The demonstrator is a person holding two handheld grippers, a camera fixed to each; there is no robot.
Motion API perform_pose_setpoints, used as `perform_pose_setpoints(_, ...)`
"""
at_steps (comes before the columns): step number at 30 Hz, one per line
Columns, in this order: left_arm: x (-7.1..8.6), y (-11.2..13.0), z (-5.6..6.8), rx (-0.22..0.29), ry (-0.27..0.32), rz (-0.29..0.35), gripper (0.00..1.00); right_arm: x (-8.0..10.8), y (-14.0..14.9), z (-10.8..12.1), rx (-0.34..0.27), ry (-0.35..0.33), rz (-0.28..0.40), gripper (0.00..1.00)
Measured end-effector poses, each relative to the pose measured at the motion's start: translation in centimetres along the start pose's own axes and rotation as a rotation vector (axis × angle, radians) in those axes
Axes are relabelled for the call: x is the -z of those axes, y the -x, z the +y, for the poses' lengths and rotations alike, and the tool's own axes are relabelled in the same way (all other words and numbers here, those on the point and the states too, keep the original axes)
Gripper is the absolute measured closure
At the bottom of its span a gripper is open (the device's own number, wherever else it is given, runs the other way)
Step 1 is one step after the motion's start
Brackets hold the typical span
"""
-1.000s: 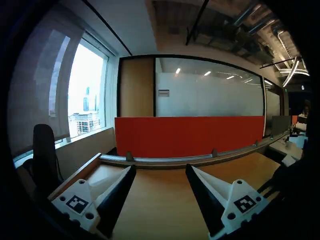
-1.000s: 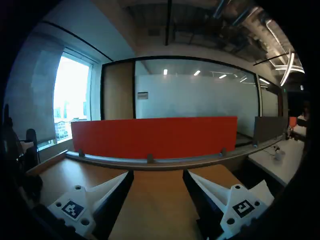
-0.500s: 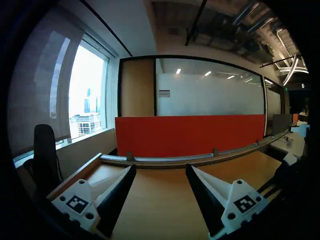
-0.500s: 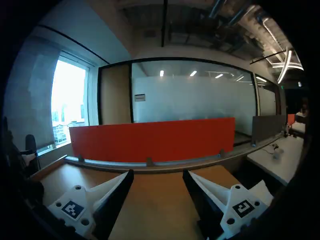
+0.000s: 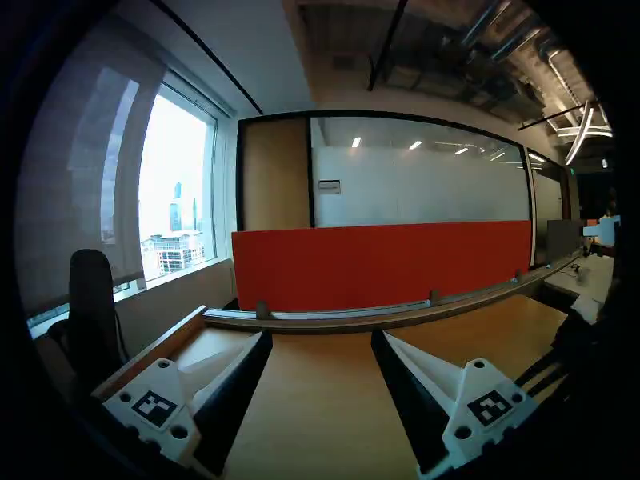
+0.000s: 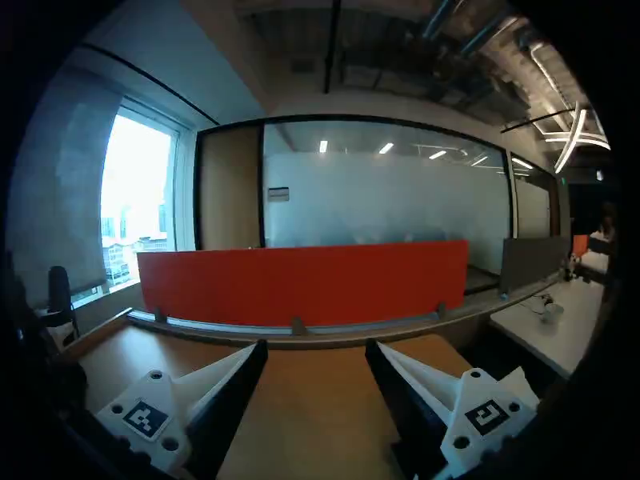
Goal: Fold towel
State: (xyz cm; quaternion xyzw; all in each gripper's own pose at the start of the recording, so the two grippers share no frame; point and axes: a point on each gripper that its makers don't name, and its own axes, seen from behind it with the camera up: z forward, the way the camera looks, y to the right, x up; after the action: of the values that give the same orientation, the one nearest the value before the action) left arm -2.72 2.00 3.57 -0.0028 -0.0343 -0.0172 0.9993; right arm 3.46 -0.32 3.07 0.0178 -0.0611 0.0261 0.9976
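Left gripper: fingers spread wide, nothing between them, held level above the wooden desk.
Right gripper: likewise wide apart and empty, over a wooden desktop.
Ahead: red divider along the desk's far edge.
Towel place: cannot tell from these angles.
Towel handling: judged from the task alone, probably soft, light and limp; best pinched at two corners of one edge.
Towel look: cannot tell.
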Motion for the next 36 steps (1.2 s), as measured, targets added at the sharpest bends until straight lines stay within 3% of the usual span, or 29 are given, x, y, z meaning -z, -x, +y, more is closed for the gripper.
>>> perform_pose_setpoints(20, -0.1, 8.3, -0.2, -0.006, 0.002, 0.007, 0.09, -0.4, 2.5, -0.5, 0.015, 0.026, 0.037, 0.05)
perform_pose_setpoints(30, 0.1, 12.4, 0.6, -0.021, 0.017, 0.025, 0.09, -0.3, 5.0, -0.7, 0.037, 0.033, 0.061, 0.05)
perform_pose_setpoints(36, 0.2, 14.5, 0.4, -0.023, 0.009, 0.031, 0.08, -0.5, 6.7, -1.1, 0.041, 0.032, 0.063, 0.05)
